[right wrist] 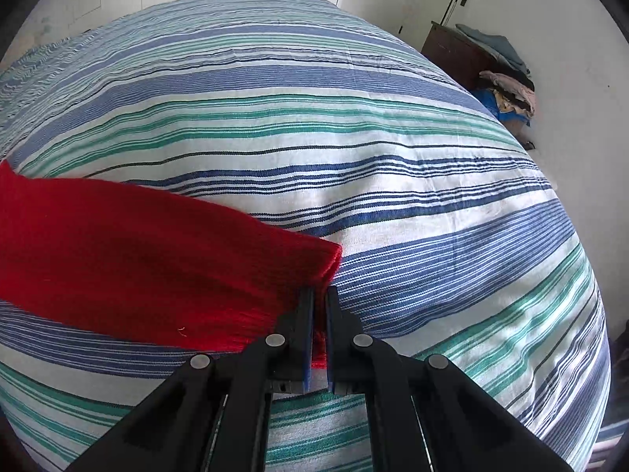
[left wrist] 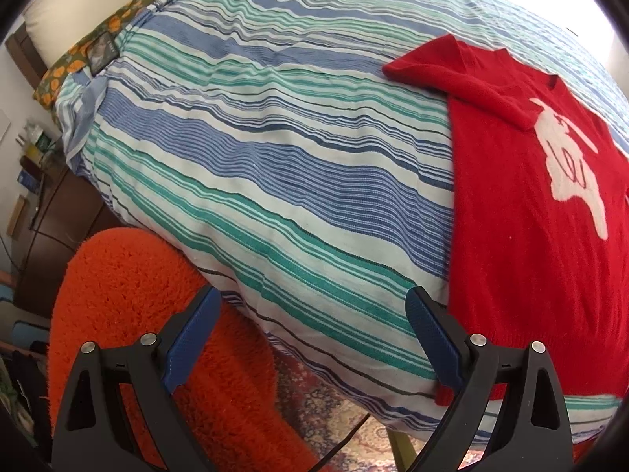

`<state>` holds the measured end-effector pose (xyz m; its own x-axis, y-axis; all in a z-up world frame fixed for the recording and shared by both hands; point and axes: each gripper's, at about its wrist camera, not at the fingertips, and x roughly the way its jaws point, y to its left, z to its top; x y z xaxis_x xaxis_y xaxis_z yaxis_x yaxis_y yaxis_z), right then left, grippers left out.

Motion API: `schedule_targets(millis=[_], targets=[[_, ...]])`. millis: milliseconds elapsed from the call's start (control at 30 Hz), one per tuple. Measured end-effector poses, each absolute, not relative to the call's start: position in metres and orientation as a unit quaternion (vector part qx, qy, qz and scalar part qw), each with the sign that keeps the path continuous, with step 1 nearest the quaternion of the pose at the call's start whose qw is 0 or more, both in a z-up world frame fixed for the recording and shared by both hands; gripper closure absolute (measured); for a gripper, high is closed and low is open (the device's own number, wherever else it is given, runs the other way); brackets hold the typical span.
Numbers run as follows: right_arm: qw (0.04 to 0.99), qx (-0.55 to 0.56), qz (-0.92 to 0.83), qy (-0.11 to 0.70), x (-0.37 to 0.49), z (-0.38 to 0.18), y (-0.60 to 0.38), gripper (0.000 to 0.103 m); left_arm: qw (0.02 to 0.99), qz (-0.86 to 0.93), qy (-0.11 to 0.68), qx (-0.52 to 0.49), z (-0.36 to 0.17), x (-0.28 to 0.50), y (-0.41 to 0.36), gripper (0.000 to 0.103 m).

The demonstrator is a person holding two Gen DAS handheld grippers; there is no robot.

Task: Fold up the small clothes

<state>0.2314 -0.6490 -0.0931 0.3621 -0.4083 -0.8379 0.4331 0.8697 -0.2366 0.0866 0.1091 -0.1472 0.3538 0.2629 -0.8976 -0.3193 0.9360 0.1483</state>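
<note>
A small red sweater (left wrist: 523,212) with a white figure on its front lies flat on the striped bedspread (left wrist: 275,149), at the right of the left wrist view. One sleeve is folded across its chest. My left gripper (left wrist: 314,322) hangs open over the bed's near edge, just left of the sweater's hem, with nothing between its blue pads. In the right wrist view the other red sleeve (right wrist: 157,259) stretches out to the left across the bedspread (right wrist: 354,118). My right gripper (right wrist: 319,295) is shut on that sleeve's cuff, red knit showing between the pads.
An orange shaggy cushion (left wrist: 129,299) sits beside the bed under my left gripper, over a patterned rug (left wrist: 346,424). A patterned pillow (left wrist: 78,63) lies at the bed's head. Dark furniture with piled clothes (right wrist: 507,86) stands beyond the bed's right side.
</note>
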Motion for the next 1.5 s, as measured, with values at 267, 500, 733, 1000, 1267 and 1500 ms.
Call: schedule_targets(millis=[267, 500, 733, 1000, 1267, 1500], targets=[[0.816, 0.015, -0.258, 0.516, 0.230, -0.099, -0.657, 0.099, 0.818, 0.177, 0.546, -0.035, -0.150, 0.088, 0.111, 0.007], [0.838, 0.135, -0.236, 0.474, 0.211, -0.095, -0.687, 0.091, 0.821, 0.168, 0.545, -0.032, -0.148, 0.087, 0.111, 0.007], [0.835, 0.219, -0.300, 0.405, 0.137, -0.061, -0.710, 0.037, 0.847, 0.137, 0.513, -0.003, -0.106, 0.091, 0.099, 0.008], [0.886, 0.253, -0.228, 0.314, 0.041, 0.010, -0.655, 0.030, 0.891, -0.008, 0.454, 0.014, -0.054, 0.184, 0.035, 0.007], [0.916, 0.225, -0.126, 0.308, 0.025, 0.005, -0.543, 0.024, 0.857, 0.004, 0.512, 0.057, -0.107, 0.318, -0.008, 0.017], [0.906, 0.203, -0.125, 0.350, 0.041, -0.014, -0.537, 0.024, 0.809, -0.017, 0.586, -0.041, -0.170, 0.356, 0.038, 0.017]])
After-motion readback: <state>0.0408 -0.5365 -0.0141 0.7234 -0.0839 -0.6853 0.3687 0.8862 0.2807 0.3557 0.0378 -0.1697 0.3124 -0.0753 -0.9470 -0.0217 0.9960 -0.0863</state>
